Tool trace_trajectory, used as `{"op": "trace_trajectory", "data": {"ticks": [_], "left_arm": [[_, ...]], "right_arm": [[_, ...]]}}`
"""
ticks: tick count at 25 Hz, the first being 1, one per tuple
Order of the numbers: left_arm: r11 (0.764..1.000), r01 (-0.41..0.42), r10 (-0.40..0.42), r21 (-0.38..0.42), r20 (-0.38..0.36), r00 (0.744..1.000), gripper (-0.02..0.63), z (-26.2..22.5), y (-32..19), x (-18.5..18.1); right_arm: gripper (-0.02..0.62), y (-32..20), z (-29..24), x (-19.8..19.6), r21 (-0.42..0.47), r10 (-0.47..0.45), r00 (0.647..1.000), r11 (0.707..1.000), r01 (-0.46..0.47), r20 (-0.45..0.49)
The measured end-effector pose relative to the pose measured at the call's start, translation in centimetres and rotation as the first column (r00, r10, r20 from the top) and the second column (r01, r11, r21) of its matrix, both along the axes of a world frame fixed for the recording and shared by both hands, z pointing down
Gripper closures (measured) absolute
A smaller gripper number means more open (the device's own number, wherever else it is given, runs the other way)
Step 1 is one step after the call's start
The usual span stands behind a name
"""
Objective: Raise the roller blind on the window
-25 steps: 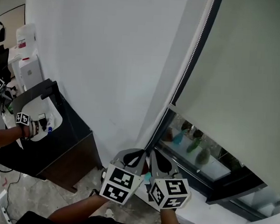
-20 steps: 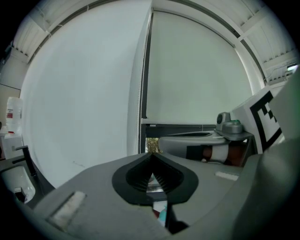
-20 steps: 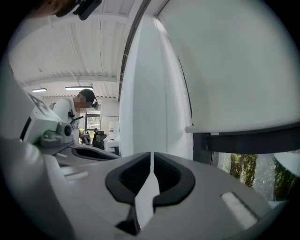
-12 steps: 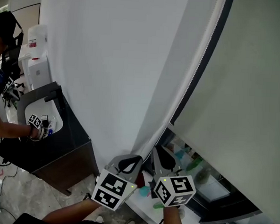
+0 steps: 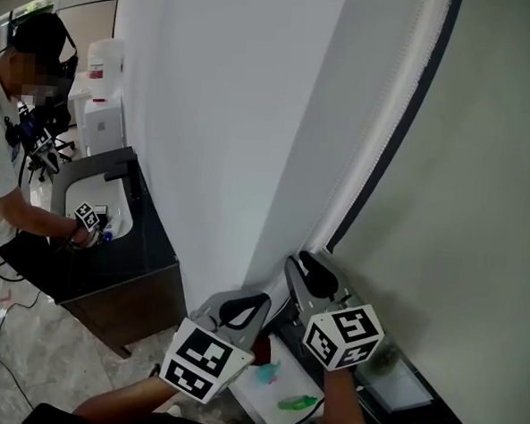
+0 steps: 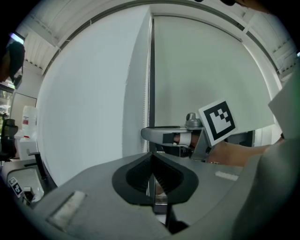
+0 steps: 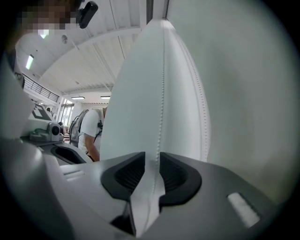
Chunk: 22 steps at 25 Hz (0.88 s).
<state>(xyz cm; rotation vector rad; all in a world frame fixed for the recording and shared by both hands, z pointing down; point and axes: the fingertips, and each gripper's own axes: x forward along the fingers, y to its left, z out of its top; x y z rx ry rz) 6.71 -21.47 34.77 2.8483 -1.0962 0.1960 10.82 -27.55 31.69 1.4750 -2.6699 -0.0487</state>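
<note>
The roller blind (image 5: 469, 174) is a plain, pale grey-green sheet that hangs flat over the window and fills the right side of the head view. It hangs vertically from near the ceiling. The left gripper view shows its bottom edge low down, with only a dark strip of window below it. The roller at the top cannot be made out, and the blind's right side is cut off by the frame.

A bare white wall (image 5: 226, 115) takes up the middle, and a dark window frame (image 5: 415, 122) separates it from the blind. At far left a person (image 5: 8, 173) leans over a dark counter (image 5: 150, 262).

The right gripper (image 7: 152, 161) is the higher of the two, close to the frame. Its jaws have just been opening and now stand apart. The bead chain (image 7: 162, 93) runs down between them, and the pads do not press on it. A second strand runs further right.

The left gripper (image 6: 151, 158) sits just below and beside the right one, jaws pressed together. The chain runs straight down into the seam between its pads, though its beads are too fine to see there.

In the head view the chain is only a blurred white streak along the frame. Small green things lie on the sill (image 5: 263, 390), too small to identify.
</note>
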Motion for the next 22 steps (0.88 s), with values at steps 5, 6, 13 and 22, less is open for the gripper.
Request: {"op": "trace_trajectory", "data": {"ticks": [5, 6, 13, 22], "left_arm": [[0.999, 0.039, -0.039, 0.013, -0.009, 0.999, 0.604, -1.3, -0.3, -0.1], [0.999, 0.043, -0.043, 0.013, -0.016, 0.999, 0.604, -1.5, -0.3, -0.2], [0.998, 0.06, -0.059, 0.035, -0.043, 0.997, 0.604, -2.5, -1.0, -0.5], [0.999, 0.002, 0.002, 0.046, -0.082, 0.997, 0.603, -5.4, -1.2, 0.5]], "right_arm": [[0.511, -0.8, -1.3, 0.1, -0.008, -0.062, 0.998, 0.998, 0.062, 0.026], [0.511, -0.8, -1.3, 0.0, -0.009, -0.075, 0.997, 0.997, 0.075, 0.022], [0.501, -1.4, -0.3, -0.2, -0.013, -0.136, 0.99, 0.991, 0.137, 0.026], [0.575, -1.1, -0.3, -0.5, -0.015, -0.106, 0.994, 0.994, 0.106, 0.019]]}}
